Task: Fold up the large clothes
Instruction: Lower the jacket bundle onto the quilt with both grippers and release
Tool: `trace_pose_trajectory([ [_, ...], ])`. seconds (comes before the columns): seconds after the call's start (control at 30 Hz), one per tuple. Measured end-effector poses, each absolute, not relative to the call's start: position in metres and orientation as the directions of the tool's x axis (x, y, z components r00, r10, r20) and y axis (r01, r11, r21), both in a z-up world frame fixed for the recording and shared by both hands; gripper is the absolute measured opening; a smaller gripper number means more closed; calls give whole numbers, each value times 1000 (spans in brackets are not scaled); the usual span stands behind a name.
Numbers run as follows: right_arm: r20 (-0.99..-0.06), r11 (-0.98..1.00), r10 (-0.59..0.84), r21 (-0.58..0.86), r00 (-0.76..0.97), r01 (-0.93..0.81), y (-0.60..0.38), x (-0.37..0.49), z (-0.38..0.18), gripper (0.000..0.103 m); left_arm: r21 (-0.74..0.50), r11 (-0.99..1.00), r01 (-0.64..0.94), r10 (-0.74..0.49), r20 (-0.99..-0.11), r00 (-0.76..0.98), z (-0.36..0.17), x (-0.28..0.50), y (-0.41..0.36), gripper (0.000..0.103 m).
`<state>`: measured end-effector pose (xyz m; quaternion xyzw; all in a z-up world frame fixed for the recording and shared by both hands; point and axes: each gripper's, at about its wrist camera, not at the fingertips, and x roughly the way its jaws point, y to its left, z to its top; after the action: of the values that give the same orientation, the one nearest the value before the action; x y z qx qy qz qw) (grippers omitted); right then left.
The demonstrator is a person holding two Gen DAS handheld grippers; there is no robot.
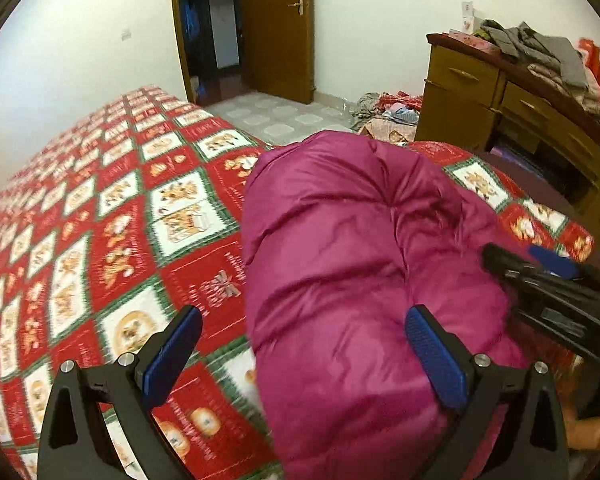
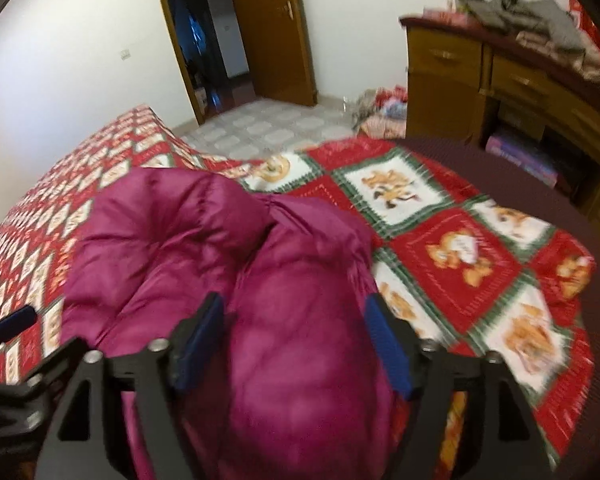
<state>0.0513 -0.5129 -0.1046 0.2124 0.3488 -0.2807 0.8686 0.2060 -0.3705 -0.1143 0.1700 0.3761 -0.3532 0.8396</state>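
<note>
A puffy magenta down jacket [image 1: 352, 248] lies bunched on a bed with a red, white and green patterned cover [image 1: 112, 208]. My left gripper [image 1: 304, 336] is open, its left finger over the cover and its right finger [image 1: 436, 356] against the jacket's near left part. My right gripper [image 2: 296, 340] is open with both blue pads around a bulging fold of the jacket [image 2: 260, 264], not closed on it. The right gripper also shows in the left wrist view [image 1: 540, 276] at the jacket's right side. The left gripper's blue pad shows at the left edge of the right wrist view [image 2: 14, 322].
A wooden dresser [image 1: 500, 100] stands at the right, with a pile of clothes [image 1: 540, 52] on top. More clothes [image 1: 384, 110] lie on the tiled floor by it. An open wooden door [image 1: 280, 28] is at the back. The bed's right edge [image 2: 580, 320] is near.
</note>
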Motion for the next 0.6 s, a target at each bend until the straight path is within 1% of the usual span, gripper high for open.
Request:
trace_pose_trajectory([
  [0.17, -724, 757, -328, 182, 607, 627, -485, 8, -97, 81, 24, 706, 708, -470, -732, 493, -107, 188, -347, 102],
  [0.27, -720, 755, -328, 190, 611, 628, -469, -22, -101, 81, 74, 708, 702, -450, -720, 529, -105, 171, -335, 102],
  [0.37, -725, 750, -328, 190, 606, 633, -460, -35, -106, 81, 101, 722, 685, -428, -712, 556, -107, 157, -323, 102],
  [0.6, -727, 738, -304, 229, 615, 635, -440, -63, -112, 81, 76, 749, 658, -415, -721, 555, -111, 133, -296, 102],
])
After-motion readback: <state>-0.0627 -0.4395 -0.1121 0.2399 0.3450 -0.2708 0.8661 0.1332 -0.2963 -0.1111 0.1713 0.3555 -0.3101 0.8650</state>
